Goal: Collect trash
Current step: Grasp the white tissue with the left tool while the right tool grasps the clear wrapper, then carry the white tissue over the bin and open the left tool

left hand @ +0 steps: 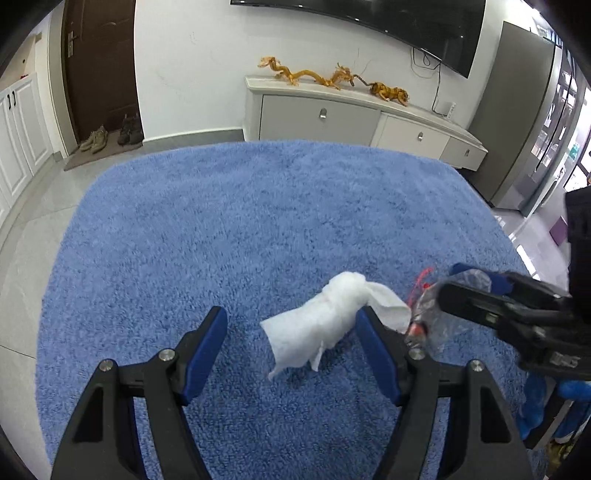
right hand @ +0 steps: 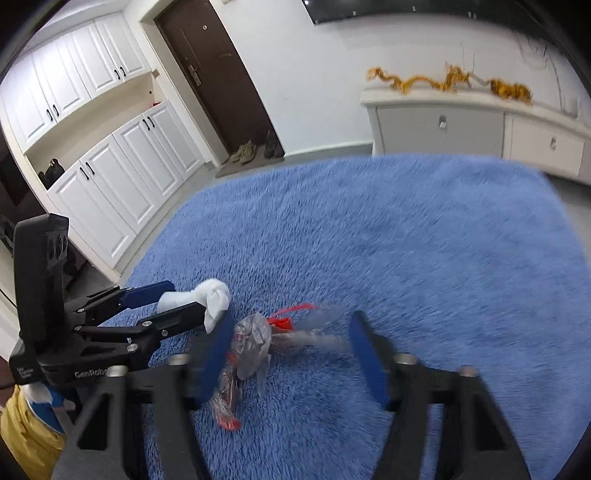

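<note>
Blue shag rug [left hand: 258, 221] covers most of both views, on a pale tiled floor [left hand: 33, 206]. Left gripper [left hand: 291, 325] is spread wide, blue pads [left hand: 205, 354] on either side of a crumpled white tissue [left hand: 325, 317] lying on the rug; the tissue sits nearer the right-hand pad and seems to touch it, well apart from the other. Not gripped. Right gripper [right hand: 291, 343], also wide open, frames a crumpled clear plastic wrapper [right hand: 255, 339] with red bits; the wrapper lies on the rug close to the left-hand pad [right hand: 214, 354], far from the other. Contact there is blurred, cannot tell. Tissue and wrapper lie just beside each other, in the near part of the rug; in the left wrist view the wrapper [left hand: 424, 306] sits right at the tissue's loose end, with the right gripper's fingers [left hand: 480, 299] over it. Background: white low cabinet [left hand: 354, 118] along the wall carrying golden dragon figures [left hand: 306, 75] and a tiger figure [left hand: 391, 92]; dark door [right hand: 218, 74] with shoes [right hand: 255, 149] at its foot; white cupboards [right hand: 110, 162]; television [left hand: 388, 26] on the wall.
</note>
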